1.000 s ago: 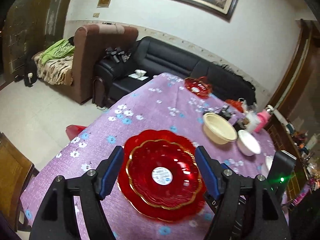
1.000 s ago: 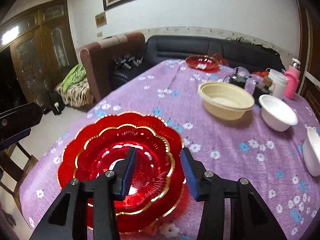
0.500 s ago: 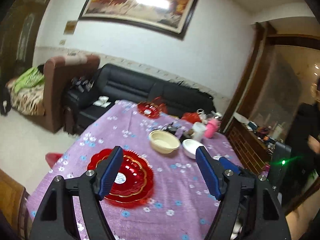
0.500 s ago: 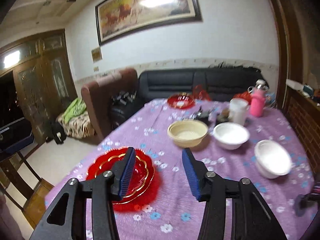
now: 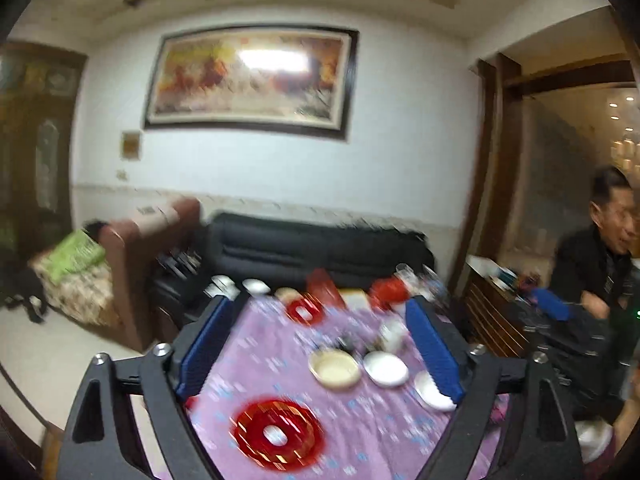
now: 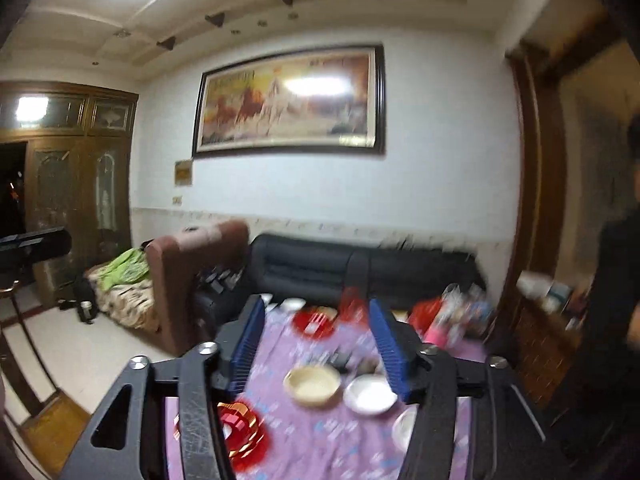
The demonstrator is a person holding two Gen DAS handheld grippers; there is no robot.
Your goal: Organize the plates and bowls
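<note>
Both views are smeared by motion blur. The left gripper [image 5: 320, 344] is empty, its ribbed blue pads spreading wide above the table [image 5: 256, 356]; the right gripper [image 6: 320, 344] is likewise empty and opening. The scalloped red glass plates [image 5: 277, 435], gold-rimmed and stacked, lie near the table's near edge on the purple flowered cloth, half hidden by the right gripper's left jaw in its view. Mid-table sit a cream bowl [image 5: 335, 369] and a white bowl [image 5: 385, 368]; another white bowl [image 5: 431, 391] is partly covered. A small red plate [image 5: 304, 312] lies near the far edge.
</note>
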